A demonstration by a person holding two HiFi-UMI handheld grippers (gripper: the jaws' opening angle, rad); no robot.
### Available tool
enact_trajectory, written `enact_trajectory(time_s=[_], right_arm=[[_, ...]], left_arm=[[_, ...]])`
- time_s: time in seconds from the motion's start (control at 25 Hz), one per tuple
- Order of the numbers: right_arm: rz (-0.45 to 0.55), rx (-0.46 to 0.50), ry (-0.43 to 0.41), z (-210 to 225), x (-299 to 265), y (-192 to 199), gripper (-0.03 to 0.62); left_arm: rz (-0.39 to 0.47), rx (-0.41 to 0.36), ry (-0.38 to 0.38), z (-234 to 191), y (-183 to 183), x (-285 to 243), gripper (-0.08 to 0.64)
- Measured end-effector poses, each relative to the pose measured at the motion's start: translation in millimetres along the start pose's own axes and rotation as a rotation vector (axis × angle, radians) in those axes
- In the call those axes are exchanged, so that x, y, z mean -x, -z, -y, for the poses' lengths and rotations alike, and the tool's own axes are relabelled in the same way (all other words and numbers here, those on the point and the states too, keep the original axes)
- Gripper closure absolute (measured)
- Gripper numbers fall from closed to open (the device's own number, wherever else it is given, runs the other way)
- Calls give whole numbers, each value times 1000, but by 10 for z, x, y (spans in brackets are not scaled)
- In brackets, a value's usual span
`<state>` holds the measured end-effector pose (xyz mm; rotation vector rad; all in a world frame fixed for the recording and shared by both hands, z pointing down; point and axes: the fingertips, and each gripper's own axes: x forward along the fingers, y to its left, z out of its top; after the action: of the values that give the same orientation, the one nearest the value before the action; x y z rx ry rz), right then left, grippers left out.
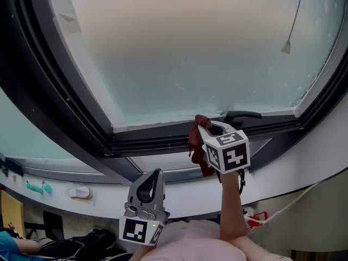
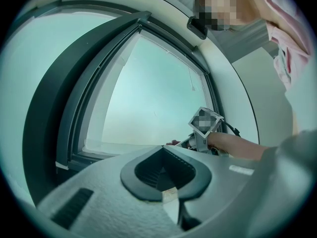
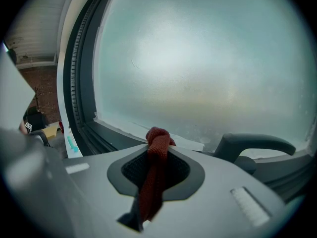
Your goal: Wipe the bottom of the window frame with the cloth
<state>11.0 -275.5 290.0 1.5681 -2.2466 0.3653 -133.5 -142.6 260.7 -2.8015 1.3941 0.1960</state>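
**Cloth held at the bottom rail, free room to the left**

Nearest the person, the left gripper (image 1: 154, 175) hangs low, its jaws closed on nothing. The right gripper (image 1: 205, 127) is clamped on the dark red cloth (image 3: 156, 148), which is bunched at the bottom of the window frame (image 1: 157, 143), just beside the black handle (image 1: 242, 115). A good wipe probably needs steady pressure along this rail. To the left the rail runs free to the corner, while the handle crowds the right. Behind stands frosted glass (image 1: 190, 53).

Indoor room, home or workplace cannot be told, seen at a large window with a dark frame (image 1: 163, 143), frosted glass (image 1: 201, 53), a black turn handle (image 1: 242, 115), a hanging pull cord (image 1: 285, 47), a white sill (image 1: 185, 192) and loose cables (image 1: 260, 218) on the floor below.
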Motion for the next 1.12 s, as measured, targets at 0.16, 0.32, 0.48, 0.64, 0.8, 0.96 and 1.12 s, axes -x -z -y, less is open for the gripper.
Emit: enact_trajectory(time_s=[0.16, 0.32, 0.48, 0.64, 0.8, 0.96, 1.12], right_arm=[[13, -22, -14, 6, 2, -1, 537], [35, -12, -1, 6, 6, -4, 537], [78, 17, 25, 2, 20, -19, 537], [144, 58, 45, -25, 50, -50, 537], [219, 79, 61, -105, 149, -57, 537], [235, 107, 72, -291, 206, -61, 537], [285, 110, 54, -552, 256, -148, 537]], left_arm=[[2, 0, -14, -40, -8, 43, 560], [1, 2, -33, -97, -3, 109, 560], [5, 1, -56, -155, -18, 206, 560], [7, 1, -68, -201, -22, 298, 560], [3, -1, -73, -229, -24, 397, 560], [3, -1, -75, -273, -42, 490, 560], [0, -4, -75, -317, -48, 595, 560]])
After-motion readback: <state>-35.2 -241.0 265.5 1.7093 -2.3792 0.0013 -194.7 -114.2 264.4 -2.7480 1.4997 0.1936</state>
